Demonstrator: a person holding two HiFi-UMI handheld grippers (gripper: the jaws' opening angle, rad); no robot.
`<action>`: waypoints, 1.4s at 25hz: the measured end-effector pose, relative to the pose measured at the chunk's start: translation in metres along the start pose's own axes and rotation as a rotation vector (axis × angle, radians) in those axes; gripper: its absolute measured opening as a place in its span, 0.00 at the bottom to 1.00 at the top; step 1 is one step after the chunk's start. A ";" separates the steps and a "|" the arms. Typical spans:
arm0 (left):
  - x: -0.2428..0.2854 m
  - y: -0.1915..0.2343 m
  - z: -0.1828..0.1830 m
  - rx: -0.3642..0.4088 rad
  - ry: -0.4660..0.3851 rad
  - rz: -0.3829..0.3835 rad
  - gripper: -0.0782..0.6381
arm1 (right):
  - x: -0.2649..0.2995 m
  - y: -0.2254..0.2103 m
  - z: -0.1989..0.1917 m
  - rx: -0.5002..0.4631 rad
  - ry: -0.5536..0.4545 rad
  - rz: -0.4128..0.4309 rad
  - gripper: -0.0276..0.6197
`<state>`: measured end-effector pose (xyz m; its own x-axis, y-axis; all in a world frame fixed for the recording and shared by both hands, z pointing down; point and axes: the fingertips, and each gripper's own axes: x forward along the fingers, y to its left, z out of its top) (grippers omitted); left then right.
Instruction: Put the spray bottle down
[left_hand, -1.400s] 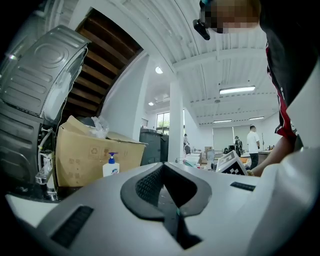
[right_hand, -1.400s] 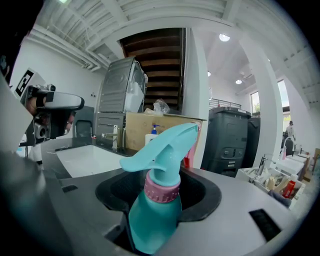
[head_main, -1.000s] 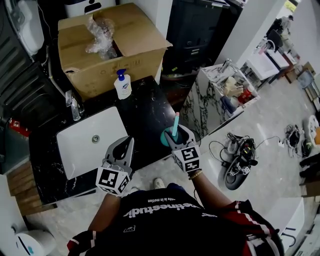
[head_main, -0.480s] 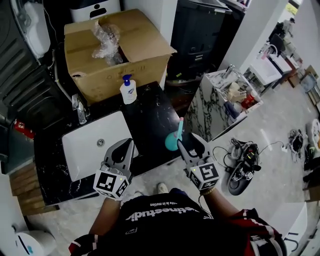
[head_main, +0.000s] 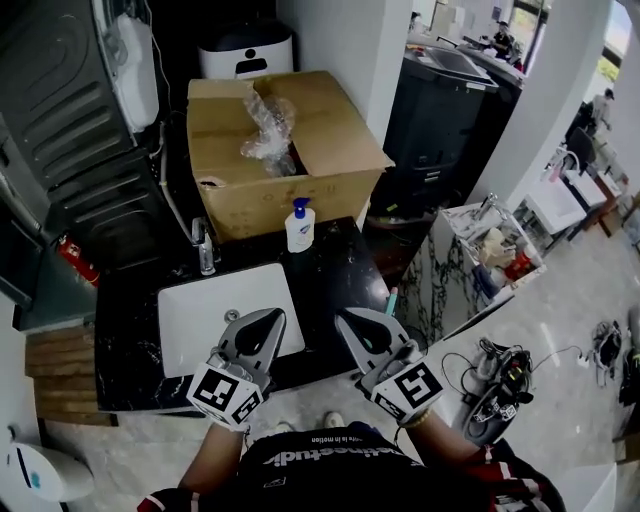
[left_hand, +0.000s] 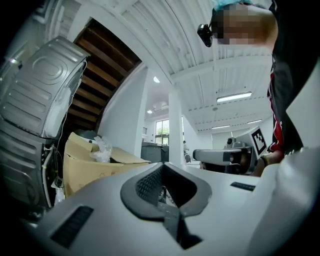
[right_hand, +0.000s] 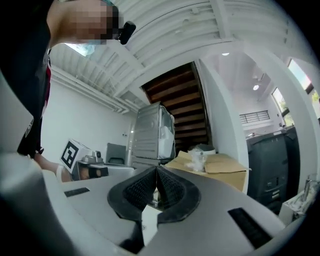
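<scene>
The spray bottle (head_main: 391, 301), teal with a pink nozzle, stands on the right edge of the black counter (head_main: 335, 265). It is mostly hidden behind my right gripper (head_main: 347, 320). That gripper is lifted clear of the bottle, its jaws closing until the tips meet, with nothing between them (right_hand: 156, 171). My left gripper (head_main: 266, 320) hangs beside it over the counter's front edge, tips together and empty (left_hand: 162, 167).
A white sink (head_main: 200, 310) with a faucet (head_main: 204, 248) is set in the counter. A soap pump bottle (head_main: 299, 226) stands in front of an open cardboard box (head_main: 330, 165). A grey machine (head_main: 60, 150) fills the left. Cables and clutter lie on the floor (head_main: 500, 385) at right.
My right gripper has left the spray bottle on the counter, risen and closed. The left gripper has risen too. The head view has tilted up toward the box.
</scene>
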<state>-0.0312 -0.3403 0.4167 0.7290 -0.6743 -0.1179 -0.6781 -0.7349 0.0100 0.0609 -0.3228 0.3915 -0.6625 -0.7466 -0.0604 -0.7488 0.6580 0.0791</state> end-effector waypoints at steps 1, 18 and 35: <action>-0.004 0.003 0.003 0.003 -0.004 0.008 0.13 | 0.006 0.005 0.003 0.000 -0.005 0.018 0.10; -0.043 0.027 0.007 0.000 -0.009 0.093 0.13 | 0.037 0.056 0.007 -0.015 0.031 0.182 0.10; -0.040 0.025 0.015 -0.005 -0.020 0.070 0.13 | 0.037 0.052 0.012 -0.016 0.034 0.156 0.10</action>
<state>-0.0787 -0.3311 0.4063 0.6780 -0.7223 -0.1365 -0.7267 -0.6866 0.0235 -0.0026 -0.3147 0.3812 -0.7697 -0.6383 -0.0125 -0.6360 0.7650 0.1009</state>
